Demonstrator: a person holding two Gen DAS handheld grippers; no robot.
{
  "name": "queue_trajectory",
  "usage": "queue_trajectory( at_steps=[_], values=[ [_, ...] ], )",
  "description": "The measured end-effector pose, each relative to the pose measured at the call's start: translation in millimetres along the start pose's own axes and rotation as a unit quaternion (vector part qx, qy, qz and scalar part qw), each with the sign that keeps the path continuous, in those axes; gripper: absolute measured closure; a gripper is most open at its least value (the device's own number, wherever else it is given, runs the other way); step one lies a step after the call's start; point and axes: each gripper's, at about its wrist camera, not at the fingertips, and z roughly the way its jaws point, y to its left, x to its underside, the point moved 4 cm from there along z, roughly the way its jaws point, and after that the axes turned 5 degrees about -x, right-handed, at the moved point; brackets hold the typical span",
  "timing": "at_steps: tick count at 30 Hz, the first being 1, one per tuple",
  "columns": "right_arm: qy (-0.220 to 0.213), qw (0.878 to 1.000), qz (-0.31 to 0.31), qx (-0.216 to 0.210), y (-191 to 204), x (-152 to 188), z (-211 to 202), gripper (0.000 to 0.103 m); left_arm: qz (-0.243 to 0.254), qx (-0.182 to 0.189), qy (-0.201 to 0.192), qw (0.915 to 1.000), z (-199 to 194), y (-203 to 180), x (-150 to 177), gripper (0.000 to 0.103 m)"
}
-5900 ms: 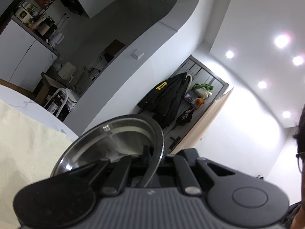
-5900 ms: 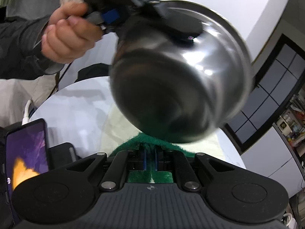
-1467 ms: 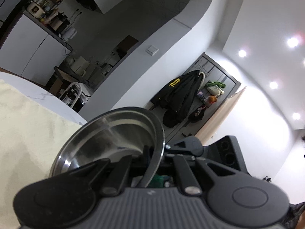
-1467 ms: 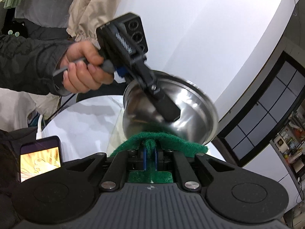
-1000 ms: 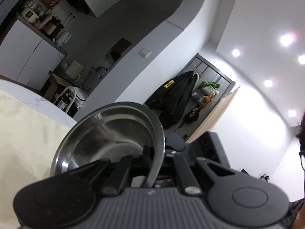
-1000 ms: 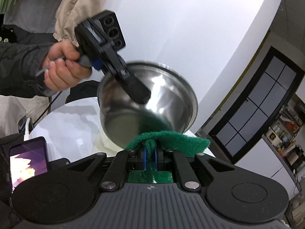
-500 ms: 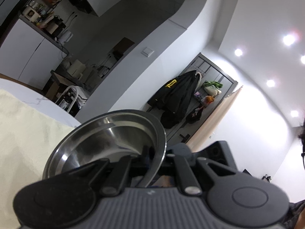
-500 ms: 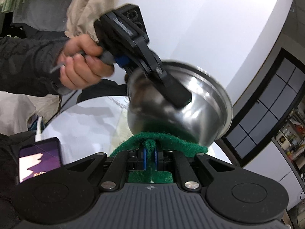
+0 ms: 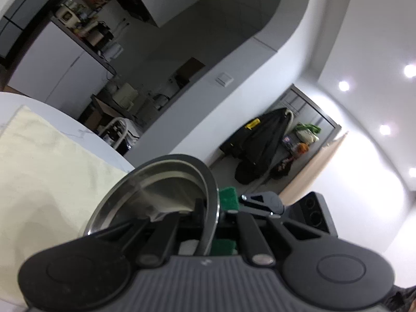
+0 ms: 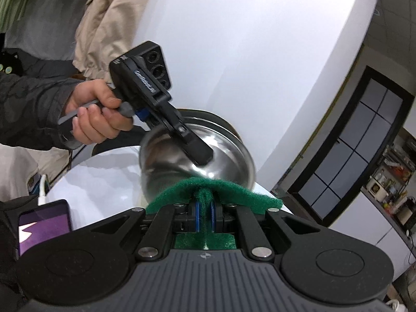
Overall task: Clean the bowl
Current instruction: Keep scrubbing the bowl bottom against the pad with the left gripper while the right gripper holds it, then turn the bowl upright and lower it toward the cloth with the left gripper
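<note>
left gripper level, clamping tilted bowl

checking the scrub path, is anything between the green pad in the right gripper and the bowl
Nothing visible. The green scouring pad, pinched in the right gripper, sits right against the outside of the steel bowl, which the left gripper holds by its rim above the table.
</note>
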Motion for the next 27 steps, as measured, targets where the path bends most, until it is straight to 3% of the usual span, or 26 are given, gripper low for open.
queue_trajectory(
  at_steps=[8,12,15,24,27],
  values=[
    [-0.004,0.999,0.041,0.026,-16.2,18.1,-0.6,0.095,-0.011,-0.036,-0.047,0.9982,-24.9,4.4,-18.1,0.097],
    [-0.011,0.997,0.068,0.039,-25.1,28.1,-1.7,0.095,-0.021,-0.093,-0.096,0.9908,-39.3,8.9,-29.4,0.097],
    [-0.014,0.995,0.092,0.046,-30.3,36.0,-1.3,0.095,-0.028,-0.13,-0.111,0.985,-43.0,11.1,-35.8,0.097],
    [0.0,0.983,0.17,0.064,-38.1,56.7,17.7,0.095,0.0,-0.201,-0.122,0.9719,-27.1,6.7,-41.6,0.097],
    [0.009,0.975,0.211,0.068,-42.9,68.4,27.4,0.095,0.0,-0.205,-0.121,0.9712,-21.9,10.0,-40.8,0.096]
  ],
)
